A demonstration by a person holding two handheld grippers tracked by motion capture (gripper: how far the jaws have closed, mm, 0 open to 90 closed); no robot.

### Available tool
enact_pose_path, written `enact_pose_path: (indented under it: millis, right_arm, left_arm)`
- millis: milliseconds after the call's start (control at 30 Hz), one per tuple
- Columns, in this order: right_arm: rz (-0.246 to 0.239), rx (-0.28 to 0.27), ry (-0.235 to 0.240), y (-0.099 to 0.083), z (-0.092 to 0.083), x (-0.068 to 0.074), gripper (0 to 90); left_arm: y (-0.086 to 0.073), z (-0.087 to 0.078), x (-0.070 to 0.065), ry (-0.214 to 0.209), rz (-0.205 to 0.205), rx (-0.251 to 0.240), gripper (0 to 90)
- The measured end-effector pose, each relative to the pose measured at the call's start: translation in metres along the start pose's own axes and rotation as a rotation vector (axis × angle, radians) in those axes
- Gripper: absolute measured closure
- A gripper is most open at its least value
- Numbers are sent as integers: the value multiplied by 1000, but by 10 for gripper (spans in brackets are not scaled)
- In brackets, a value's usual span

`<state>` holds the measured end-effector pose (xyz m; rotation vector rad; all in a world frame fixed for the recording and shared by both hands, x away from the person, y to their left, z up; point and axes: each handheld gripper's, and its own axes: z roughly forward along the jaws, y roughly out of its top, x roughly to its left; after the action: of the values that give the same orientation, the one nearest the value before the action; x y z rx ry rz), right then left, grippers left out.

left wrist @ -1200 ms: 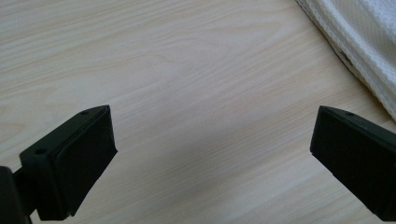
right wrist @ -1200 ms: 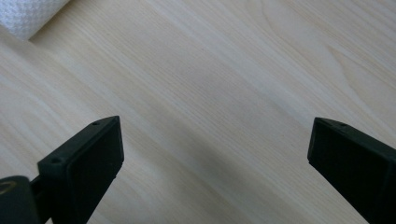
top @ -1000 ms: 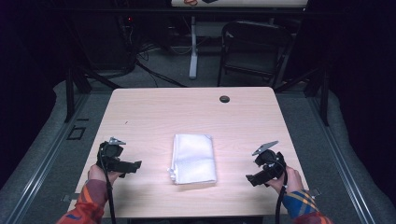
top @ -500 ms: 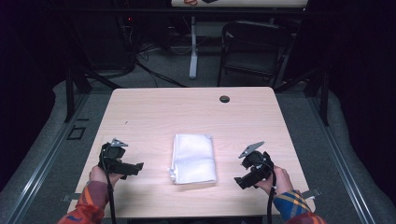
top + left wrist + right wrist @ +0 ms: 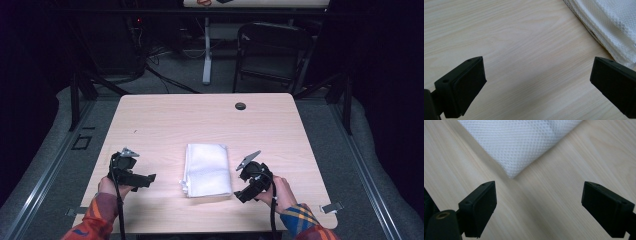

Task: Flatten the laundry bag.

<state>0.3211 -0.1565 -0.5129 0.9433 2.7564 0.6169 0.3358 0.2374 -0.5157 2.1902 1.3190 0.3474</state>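
Moved: right gripper (image 5: 243, 191) has slid in toward the folded white cloth (image 5: 208, 169), its jaws just narrowing a little, nothing between them.
Table (image 5: 165, 120): cloth lies near its front edge.
Cloth: between both grippers.
Left gripper (image 5: 148, 179): well left of cloth, jaws wide apart, empty.
Right gripper: just beside cloth's near right corner, jaws apart.

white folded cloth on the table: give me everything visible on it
The white folded cloth is a mesh-textured fabric, folded into a neat rectangle with several layers stacked at its edges. It lies flat on the light wooden table, near the front edge, between the left gripper and the right gripper. A near corner points at the right gripper's open jaws. Nothing grips it.
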Motion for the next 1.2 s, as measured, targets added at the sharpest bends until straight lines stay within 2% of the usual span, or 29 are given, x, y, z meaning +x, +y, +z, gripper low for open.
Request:
enact_pose_path:
  millis: [133,167,267,467,633,700,800,967,1067,1133,1200]
  right_arm:
    - [-13,-7,19,8,6,8,135]
    - [-22,-2,40,13,10,12,141]
    - [-42,-1,60,22,16,18,144]
    - [-98,18,74,38,30,32,165]
    - [-142,5,86,51,41,43,181]
    - [-145,9,90,57,45,47,169]
    - [-154,-8,100,63,52,51,157]
    - [-178,-5,113,71,62,53,157]
    - [-185,20,104,74,71,51,195]
    - [-164,37,100,73,80,48,250]
    - [-159,34,78,73,79,49,308]
  left_arm:
    - [0,1,0,-2,0,5,0]
    - [1,2,-1,-3,2,4,0]
    - [2,3,-2,5,6,7,0]
    - [2,4,-3,8,12,20,0]
    - [2,3,-3,4,7,21,0]
    - [2,3,-3,3,10,22,0]
    - [2,5,-4,7,17,34,0]
    - [3,7,-4,2,27,46,0]
    - [3,6,-5,4,32,45,0]
    - [2,7,-5,0,34,44,0]
    - [3,8,-5,2,40,48,0]
